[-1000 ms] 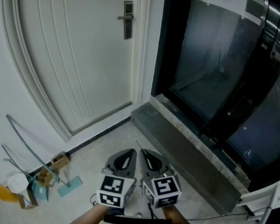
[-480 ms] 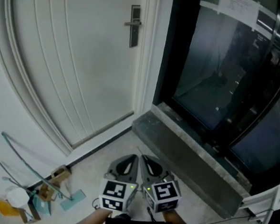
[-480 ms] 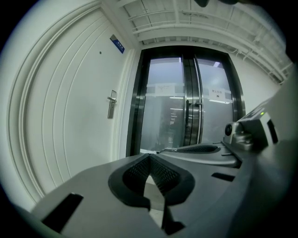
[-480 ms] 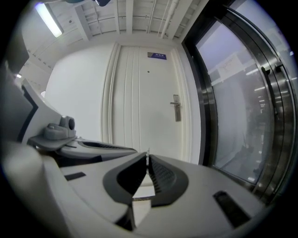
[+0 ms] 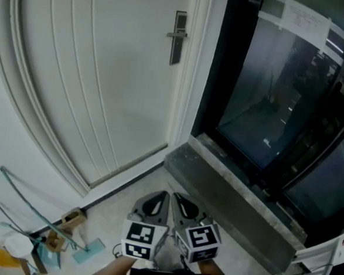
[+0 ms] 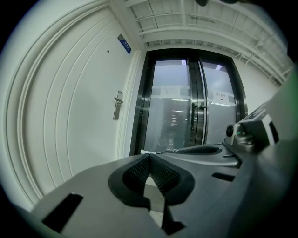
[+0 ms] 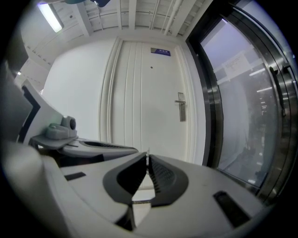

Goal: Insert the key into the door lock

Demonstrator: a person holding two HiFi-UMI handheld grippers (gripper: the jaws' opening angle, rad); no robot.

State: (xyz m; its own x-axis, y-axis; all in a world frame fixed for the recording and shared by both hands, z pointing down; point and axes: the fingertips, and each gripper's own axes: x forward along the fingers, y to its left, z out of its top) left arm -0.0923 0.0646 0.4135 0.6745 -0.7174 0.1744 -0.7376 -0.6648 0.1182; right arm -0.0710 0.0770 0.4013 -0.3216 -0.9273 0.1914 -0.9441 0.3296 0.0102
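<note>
Approach step: the right gripper (image 7: 147, 159) pinches the key (image 7: 147, 152). The left gripper (image 6: 150, 158) has its jaws pressed together, empty. The next move likely means raising the key to the door lock (image 5: 177, 40), upper centre.

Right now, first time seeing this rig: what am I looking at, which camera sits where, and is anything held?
There is no robot arm here: a person holds a two-jaw gripper in each hand. The head view comes from a camera on the person's head, looking down. Both grippers show at its bottom edge. The other two pictures come from cameras riding on each gripper, looking along its jaws.

Ahead is a white door with a lock plate, and dark glass doors stand to its right. Cardboard scraps lie on the floor by the wall.

The left gripper is shut with nothing between its jaws. The right gripper is shut on a thin metal sliver, seemingly the key, which has not yet reached the lock.
</note>
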